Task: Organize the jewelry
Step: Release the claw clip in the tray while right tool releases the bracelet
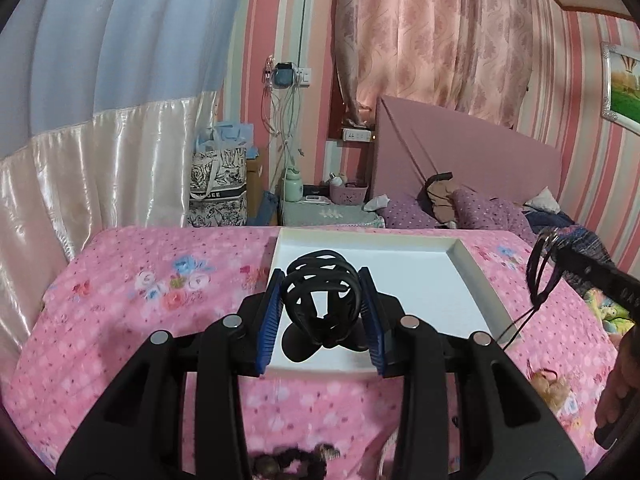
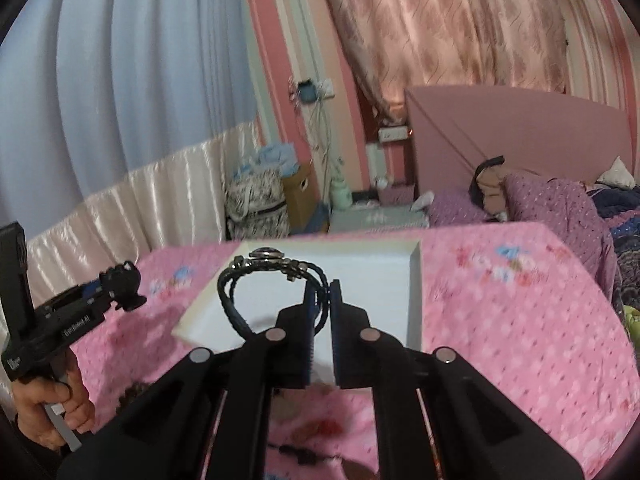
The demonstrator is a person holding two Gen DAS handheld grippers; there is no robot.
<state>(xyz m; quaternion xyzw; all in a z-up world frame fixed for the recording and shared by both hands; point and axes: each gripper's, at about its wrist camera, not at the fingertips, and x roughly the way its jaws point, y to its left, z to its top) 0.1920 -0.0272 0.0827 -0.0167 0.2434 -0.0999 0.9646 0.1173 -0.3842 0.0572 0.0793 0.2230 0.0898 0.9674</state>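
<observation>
My left gripper [image 1: 320, 280] is shut on a black openwork hair clip [image 1: 318, 300] and holds it above the near part of a white tray [image 1: 466, 268] on the pink floral cloth. In the right wrist view the left gripper [image 2: 120, 284] shows at the left with the clip. My right gripper [image 2: 322, 292] is shut on a black braided bracelet [image 2: 240, 304] with a metal charm, held above the tray [image 2: 414, 292]. In the left wrist view the bracelet [image 1: 538, 280] hangs from the right gripper at the right edge.
More jewelry lies on the cloth near me: beaded pieces [image 1: 296, 460] below the left gripper and a fuzzy hair tie [image 1: 554, 388] at the right. A bed with purple pillows [image 1: 408, 210] and a nightstand [image 1: 328, 212] stand beyond the table.
</observation>
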